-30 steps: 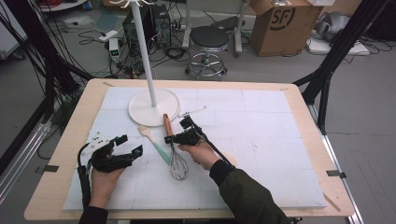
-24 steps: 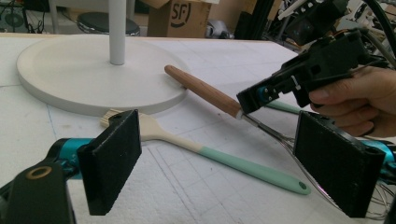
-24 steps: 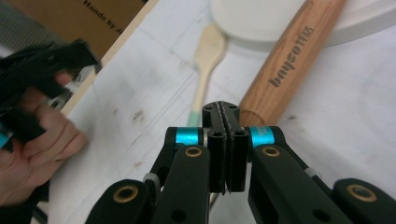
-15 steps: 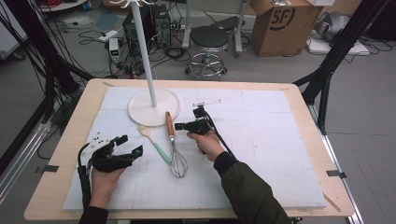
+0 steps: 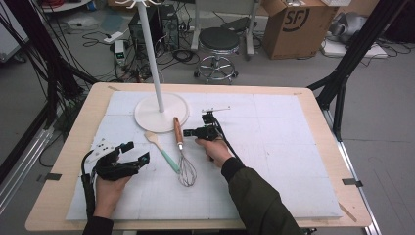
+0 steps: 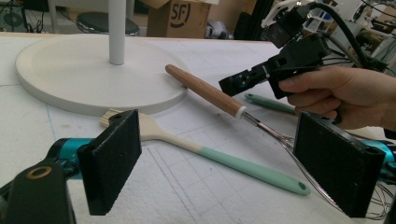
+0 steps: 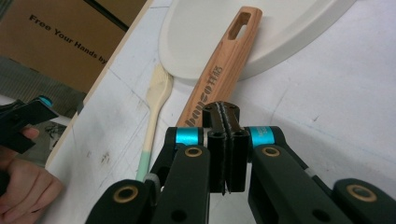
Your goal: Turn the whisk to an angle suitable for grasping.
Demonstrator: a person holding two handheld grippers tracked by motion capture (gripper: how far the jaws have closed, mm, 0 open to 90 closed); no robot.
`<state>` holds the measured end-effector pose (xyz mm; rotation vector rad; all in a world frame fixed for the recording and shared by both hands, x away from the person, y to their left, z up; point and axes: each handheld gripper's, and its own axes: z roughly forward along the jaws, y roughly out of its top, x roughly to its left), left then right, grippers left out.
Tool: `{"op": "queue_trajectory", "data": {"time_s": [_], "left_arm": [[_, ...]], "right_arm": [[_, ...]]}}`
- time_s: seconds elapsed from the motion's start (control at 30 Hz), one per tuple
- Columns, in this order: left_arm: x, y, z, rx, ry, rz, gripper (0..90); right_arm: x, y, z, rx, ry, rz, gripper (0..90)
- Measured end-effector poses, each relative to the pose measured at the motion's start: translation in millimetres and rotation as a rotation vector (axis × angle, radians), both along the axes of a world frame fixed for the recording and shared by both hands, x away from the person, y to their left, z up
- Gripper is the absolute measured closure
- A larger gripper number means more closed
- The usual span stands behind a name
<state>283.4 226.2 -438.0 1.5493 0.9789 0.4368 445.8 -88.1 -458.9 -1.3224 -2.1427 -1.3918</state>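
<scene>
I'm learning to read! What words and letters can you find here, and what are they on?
"SF" on the cardboard box behind the table.
"Free Your Hands by", then cut off, on the brown box in the right gripper view.
The print on the whisk's wooden handle is half hidden by the jaws, so I can't read it.

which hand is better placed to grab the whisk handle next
Right, I'd judge. The right gripper sits shut beside the whisk, its wooden handle resting on the stand base. The left gripper is open but beyond the spatula.

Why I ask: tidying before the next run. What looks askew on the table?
The whisk: its wooden handle tip rests propped on the white stand base, so it lies tilted, not flat. The spatula lies flat beside it.
</scene>
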Motion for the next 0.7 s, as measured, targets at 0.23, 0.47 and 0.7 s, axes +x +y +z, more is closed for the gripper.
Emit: {"op": "queue_trajectory", "data": {"time_s": [0.23,0.47,0.7], "left_arm": [[0.2,-0.3,-0.4,0.002,0.003,-0.002,15.9],[0.0,-0.4,-0.3,0.002,0.004,-0.001,15.9],[0.2,-0.7,-0.7,0.0,0.005,-0.005,15.9]], "right_arm": [[-3.0,7.0,-2.9,-0.002,0.002,0.019,90.0],[-7.6,14.6,-2.7,-0.009,-0.006,0.042,90.0],[-12.4,22.5,-1.9,-0.011,-0.003,0.058,90.0]]}}
